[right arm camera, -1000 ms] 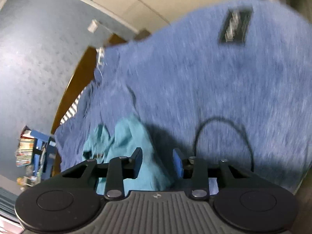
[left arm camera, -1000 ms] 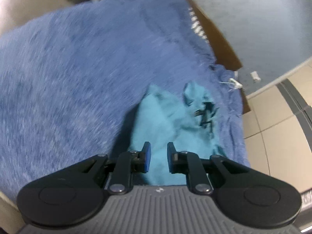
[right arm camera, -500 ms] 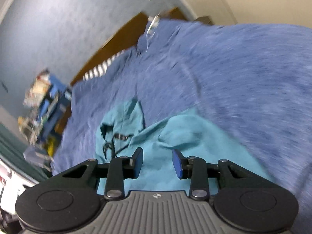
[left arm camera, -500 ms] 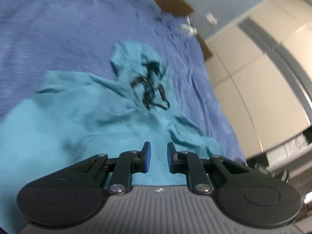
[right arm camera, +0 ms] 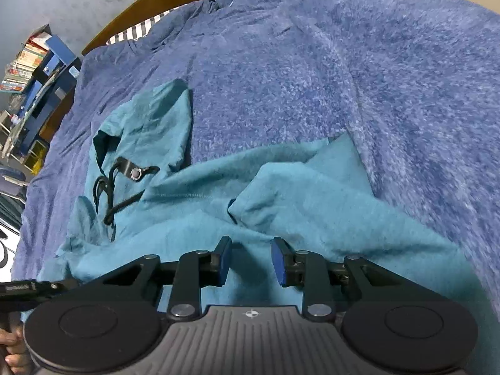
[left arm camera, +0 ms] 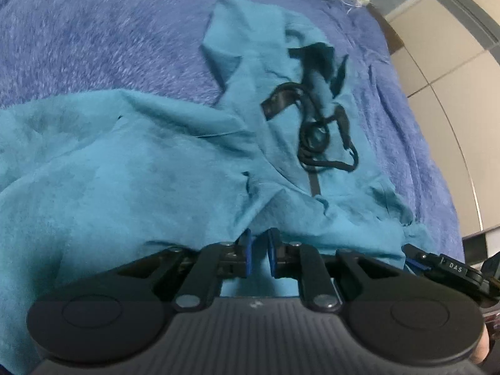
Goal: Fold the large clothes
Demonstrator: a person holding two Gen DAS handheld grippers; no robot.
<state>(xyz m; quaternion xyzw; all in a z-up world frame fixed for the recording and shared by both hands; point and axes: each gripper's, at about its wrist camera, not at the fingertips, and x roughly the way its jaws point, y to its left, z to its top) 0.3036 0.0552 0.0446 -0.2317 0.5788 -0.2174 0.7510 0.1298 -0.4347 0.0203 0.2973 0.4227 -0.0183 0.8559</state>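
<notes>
Now you are bringing your left gripper (left arm camera: 258,251), nearly shut with teal cloth between its pads, and your right gripper (right arm camera: 251,261), just closing but gripping nothing, low over the teal hoodie (right arm camera: 281,212) lying rumpled on the blue blanket (right arm camera: 343,62), so be pinching its near edge flat before folding toward the hood (right arm camera: 150,118).

A home bedroom: a bed under a fuzzy blue blanket (right arm camera: 359,72), a wooden headboard (right arm camera: 150,3), a striped pillow (right arm camera: 137,29), a blue shelf of books (right arm camera: 34,53), pale wardrobe doors (left arm camera: 443,72).
</notes>
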